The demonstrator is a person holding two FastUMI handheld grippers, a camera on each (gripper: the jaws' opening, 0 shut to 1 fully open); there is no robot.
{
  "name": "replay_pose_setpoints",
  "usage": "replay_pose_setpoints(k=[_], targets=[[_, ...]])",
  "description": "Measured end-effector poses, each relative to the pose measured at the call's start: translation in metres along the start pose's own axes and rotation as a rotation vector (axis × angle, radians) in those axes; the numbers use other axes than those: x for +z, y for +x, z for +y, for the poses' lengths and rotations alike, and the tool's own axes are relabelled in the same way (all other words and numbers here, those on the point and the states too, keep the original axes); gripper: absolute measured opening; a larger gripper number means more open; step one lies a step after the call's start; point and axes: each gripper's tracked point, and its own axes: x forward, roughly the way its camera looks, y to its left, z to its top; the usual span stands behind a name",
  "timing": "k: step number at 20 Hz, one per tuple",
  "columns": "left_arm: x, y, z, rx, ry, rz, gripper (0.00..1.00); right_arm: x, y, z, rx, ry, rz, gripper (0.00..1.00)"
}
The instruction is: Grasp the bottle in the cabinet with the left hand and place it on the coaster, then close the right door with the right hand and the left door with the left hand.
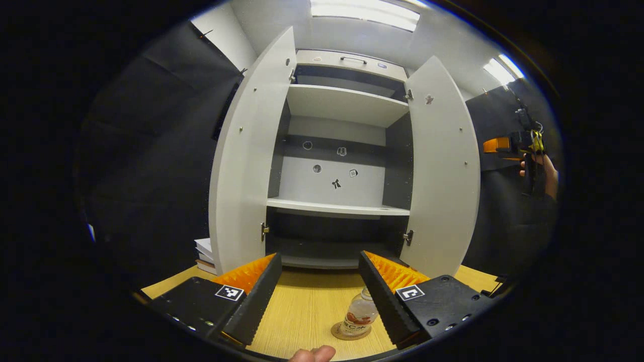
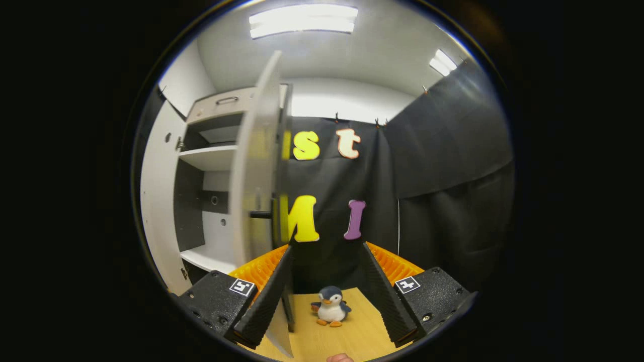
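Standing upright on coaster [image 1: 350, 332] on wooden table [image 1: 307, 311], bottle [image 1: 358, 315] is sitting out of cabinet [image 1: 342, 151], just beside one finger of left gripper [image 1: 319, 294], fingers spread apart, touching nothing. Left door [image 1: 249, 156] and right door [image 1: 443, 171] hanging open. Right gripper [image 2: 324, 289] hovering with fingers apart near right door's edge, toy penguin [image 2: 330, 306] beyond on table.

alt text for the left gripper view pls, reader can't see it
A small bottle stands on a round coaster on the wooden table, between the open left gripper fingers. Behind it, a white cabinet has both doors wide open, the left door and the right door.
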Motion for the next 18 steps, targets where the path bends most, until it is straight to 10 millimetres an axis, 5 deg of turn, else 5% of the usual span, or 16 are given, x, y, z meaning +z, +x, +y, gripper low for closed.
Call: replay_pose_setpoints(k=[4, 13, 18], targets=[[0.001, 0.002, -0.002, -0.016, 0.009, -0.006, 0.94, -0.006, 0.028, 0.0, -0.009, -0.027, 0.027, 0.84], [-0.011, 0.001, -0.006, 0.002, -0.011, -0.02, 0.99, -0.006, 0.024, 0.014, -0.002, -0.001, 0.005, 0.82], [-0.007, 0.003, -0.009, -0.017, -0.008, -0.044, 0.9, -0.009, 0.014, 0.067, 0.082, -0.013, 0.028, 0.82]])
